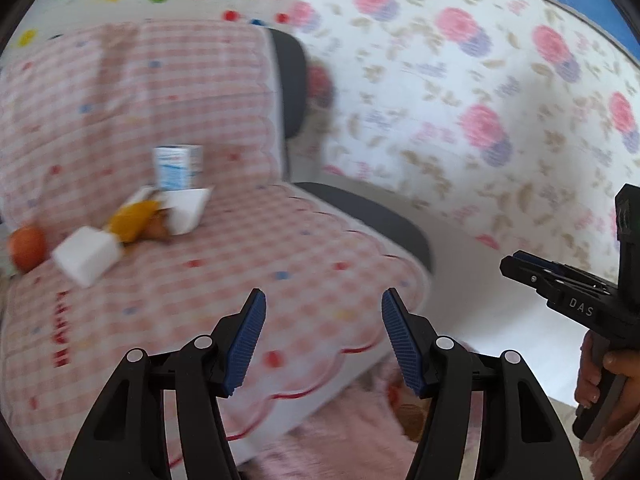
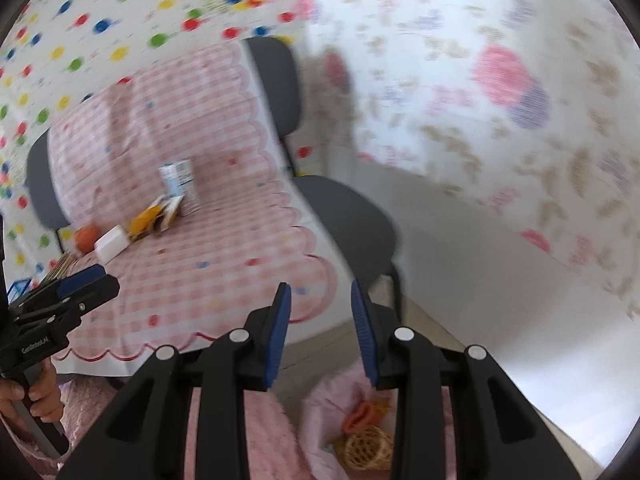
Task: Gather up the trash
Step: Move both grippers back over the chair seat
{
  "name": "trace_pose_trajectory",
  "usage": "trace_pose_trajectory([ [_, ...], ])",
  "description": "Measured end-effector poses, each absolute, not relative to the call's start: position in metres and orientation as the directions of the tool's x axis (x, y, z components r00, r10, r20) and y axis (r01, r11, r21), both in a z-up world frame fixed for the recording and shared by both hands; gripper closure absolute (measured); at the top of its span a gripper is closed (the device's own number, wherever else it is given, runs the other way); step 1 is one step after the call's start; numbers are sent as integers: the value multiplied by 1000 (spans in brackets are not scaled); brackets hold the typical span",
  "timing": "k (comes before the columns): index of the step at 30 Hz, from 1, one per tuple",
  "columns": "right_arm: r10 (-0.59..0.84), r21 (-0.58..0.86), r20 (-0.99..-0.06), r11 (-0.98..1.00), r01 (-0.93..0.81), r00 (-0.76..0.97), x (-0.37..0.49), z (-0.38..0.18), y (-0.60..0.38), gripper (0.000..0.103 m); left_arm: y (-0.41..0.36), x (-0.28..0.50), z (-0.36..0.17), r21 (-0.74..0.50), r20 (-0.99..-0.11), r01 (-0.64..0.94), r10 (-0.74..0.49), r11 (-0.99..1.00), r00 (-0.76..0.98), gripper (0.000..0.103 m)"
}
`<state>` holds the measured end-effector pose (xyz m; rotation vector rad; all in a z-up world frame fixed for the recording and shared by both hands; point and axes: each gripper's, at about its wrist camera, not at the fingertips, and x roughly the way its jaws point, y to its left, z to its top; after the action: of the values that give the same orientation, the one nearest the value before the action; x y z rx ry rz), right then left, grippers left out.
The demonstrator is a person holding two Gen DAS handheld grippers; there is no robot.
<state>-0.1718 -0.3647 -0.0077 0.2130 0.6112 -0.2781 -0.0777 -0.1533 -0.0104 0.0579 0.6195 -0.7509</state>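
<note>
A heap of trash lies on a chair covered with a pink checked cloth [image 1: 240, 248]: a white and blue carton [image 1: 178, 168] standing upright, a torn white and yellow wrapper [image 1: 160, 212], a white box [image 1: 86, 254] and an orange fruit [image 1: 27, 246]. The same heap shows in the right wrist view, with the carton [image 2: 178, 178], the wrapper [image 2: 154, 216], the white box [image 2: 112, 246] and the fruit [image 2: 87, 238]. My left gripper [image 1: 323, 340] is open and empty, short of the heap. My right gripper [image 2: 320, 332] is open and empty, over the chair's front right edge.
The grey chair [image 2: 348, 216] stands against walls hung with floral and dotted cloth. Below the right gripper a pink bag [image 2: 344, 420] holds orange peel and a woven ball. The right gripper shows at the left wrist view's right edge [image 1: 560, 280].
</note>
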Motion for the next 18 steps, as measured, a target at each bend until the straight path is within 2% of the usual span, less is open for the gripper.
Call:
trace_pose_trajectory([
  [11,-64,70,-611,988,135,789,-90,-15,-303,68,-70,-31,-25,-132,-600,400,-395,907,696,40],
  [14,-33,74,-625,992,101,780,-69,-21,-294,59,-54,-19,-26,-128,-610,349,-352,928,710,31],
  [18,0,76,-630,995,62,776,-47,-25,-285,53,-40,-1,-27,-121,-624,288,-299,950,722,29],
])
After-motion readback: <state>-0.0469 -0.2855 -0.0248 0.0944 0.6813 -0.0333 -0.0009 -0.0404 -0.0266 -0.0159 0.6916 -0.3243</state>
